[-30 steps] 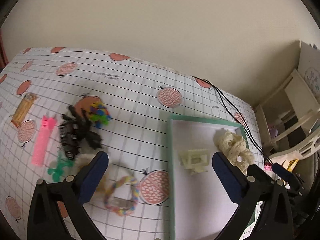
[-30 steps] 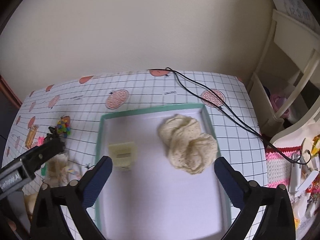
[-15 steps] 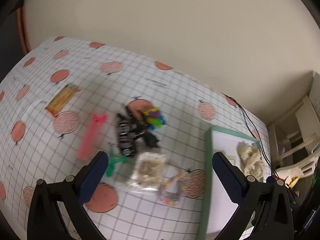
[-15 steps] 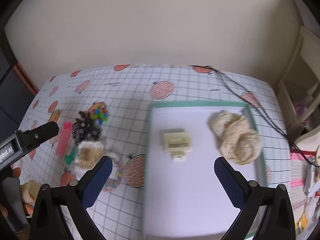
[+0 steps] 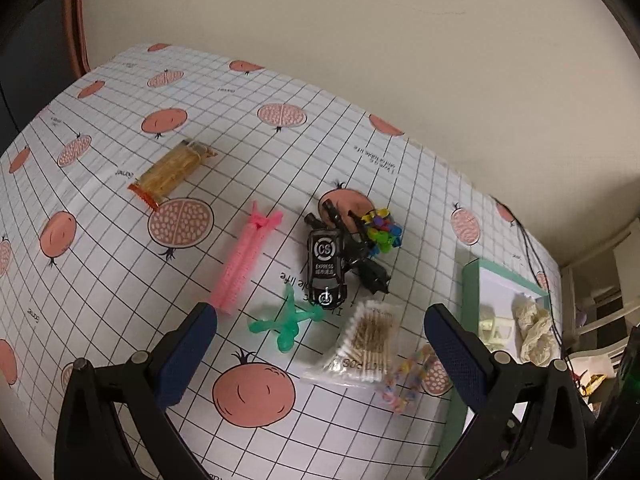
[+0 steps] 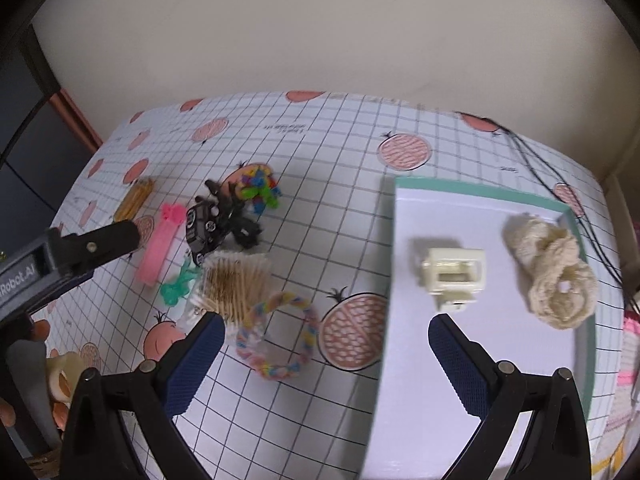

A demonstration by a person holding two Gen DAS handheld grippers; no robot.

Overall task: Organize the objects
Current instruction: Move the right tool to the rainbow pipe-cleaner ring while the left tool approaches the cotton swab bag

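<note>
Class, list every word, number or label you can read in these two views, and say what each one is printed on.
"CS" and "EXPRESS": roof of the black toy car.
"Robot.AI": side of the left hand-held gripper, start cut off.
"life": tablecloth; its other small print is too blurred.
Cotton swab packet: lettering unreadable.

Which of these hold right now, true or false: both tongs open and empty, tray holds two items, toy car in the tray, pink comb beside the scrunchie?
1. Left tongs and right tongs are open and empty. True.
2. The tray holds a cream hair clip and a cream scrunchie. True.
3. The black toy car is in the tray. False: it sits on the tablecloth.
4. The pink comb lies beside the scrunchie. False: it is on the cloth, left of the car.
</note>
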